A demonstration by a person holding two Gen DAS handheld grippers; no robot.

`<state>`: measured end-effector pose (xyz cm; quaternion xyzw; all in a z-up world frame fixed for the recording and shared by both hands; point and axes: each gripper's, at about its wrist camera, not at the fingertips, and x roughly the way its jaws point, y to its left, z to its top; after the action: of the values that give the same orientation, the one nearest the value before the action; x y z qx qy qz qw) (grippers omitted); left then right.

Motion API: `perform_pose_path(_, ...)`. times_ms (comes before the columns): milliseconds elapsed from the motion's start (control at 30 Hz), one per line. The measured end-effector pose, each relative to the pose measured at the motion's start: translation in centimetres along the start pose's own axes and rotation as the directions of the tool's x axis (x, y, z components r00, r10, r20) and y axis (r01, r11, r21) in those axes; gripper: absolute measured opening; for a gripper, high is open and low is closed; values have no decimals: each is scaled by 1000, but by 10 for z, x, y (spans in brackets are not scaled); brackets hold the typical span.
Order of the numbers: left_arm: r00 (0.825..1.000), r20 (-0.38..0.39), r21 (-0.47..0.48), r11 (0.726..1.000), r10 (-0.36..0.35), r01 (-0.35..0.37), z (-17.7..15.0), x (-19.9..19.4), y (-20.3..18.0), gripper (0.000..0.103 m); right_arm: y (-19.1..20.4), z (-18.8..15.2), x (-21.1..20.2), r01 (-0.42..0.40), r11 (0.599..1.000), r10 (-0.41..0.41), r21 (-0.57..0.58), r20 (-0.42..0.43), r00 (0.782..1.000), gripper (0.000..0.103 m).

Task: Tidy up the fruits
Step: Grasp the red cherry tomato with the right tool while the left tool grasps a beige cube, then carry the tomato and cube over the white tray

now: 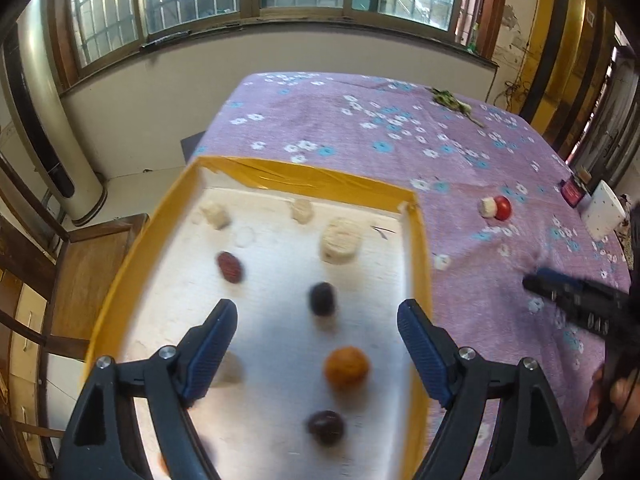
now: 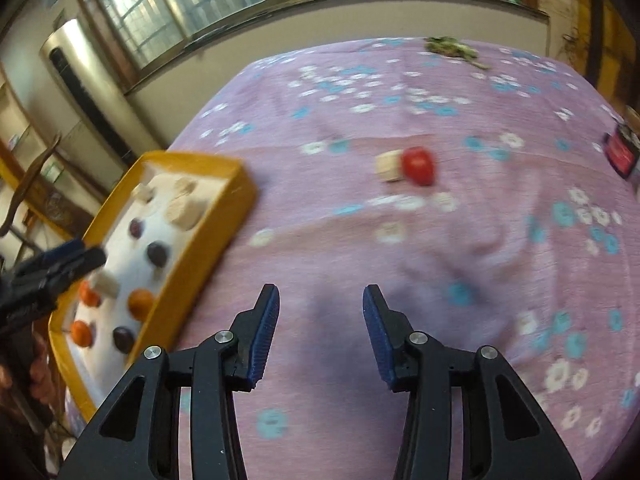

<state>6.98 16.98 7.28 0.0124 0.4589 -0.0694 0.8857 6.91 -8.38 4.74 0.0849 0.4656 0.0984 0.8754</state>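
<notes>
A yellow-rimmed tray (image 1: 320, 178) with a white foam floor lies at the table's left edge. It holds an orange fruit (image 1: 346, 367), dark plums (image 1: 322, 298), a red date (image 1: 229, 266) and pale foam stubs (image 1: 339, 246). My left gripper (image 1: 316, 326) is open and empty above the tray. A red tomato (image 2: 418, 165) on a foam stub (image 2: 389, 166) stands on the cloth, far ahead of my right gripper (image 2: 321, 300), which is open and empty above the cloth. The tray also shows in the right wrist view (image 2: 192, 276), as does the tomato in the left wrist view (image 1: 502, 207).
A purple flowered cloth (image 2: 400, 80) covers the table. A green sprig (image 2: 450, 47) lies at the far edge. A red-and-black item (image 2: 620, 152) and a white card (image 1: 604, 210) sit at the right. A wooden chair (image 1: 80, 272) stands left of the table.
</notes>
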Motion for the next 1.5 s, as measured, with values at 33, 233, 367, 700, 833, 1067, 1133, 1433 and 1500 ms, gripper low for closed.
perform_pose_path(33,1000,-8,6,1000,-2,2,0,1,-9,84,-8,4,-1,9,1000,-9,1,8,1000,43)
perform_pose_path(233,999,-46,48,999,10,-8,4,13,-54,84,-38,48,26,10,997,-9,-72,21,1000,44)
perform_pose_path(367,998,-66,64,998,16,-12,6,19,-74,84,-42,61,53,6,987,-5,-160,8,1000,43)
perform_pose_path(700,997,-79,93,996,25,-18,36,45,-114,87,-45,70,74,-129,959,120,-254,-54,991,27)
perform_pose_path(833,996,-84,105,995,13,-4,56,67,-134,87,-57,67,63,-143,969,139,-202,-36,990,27)
perform_pose_path(1067,997,-57,151,987,-45,53,85,102,-177,86,-95,55,26,-118,984,122,-135,17,992,28)
perform_pose_path(1133,996,-72,150,986,-60,70,88,114,-184,79,-102,52,19,-102,986,106,-134,26,994,28)
perform_pose_path(1433,981,-102,86,981,-164,173,84,134,-180,20,-112,40,8,-90,991,94,-97,39,995,28)
perform_pose_path(1500,979,-85,76,979,-183,189,81,125,-175,20,-110,36,5,-88,992,92,-89,39,995,28)
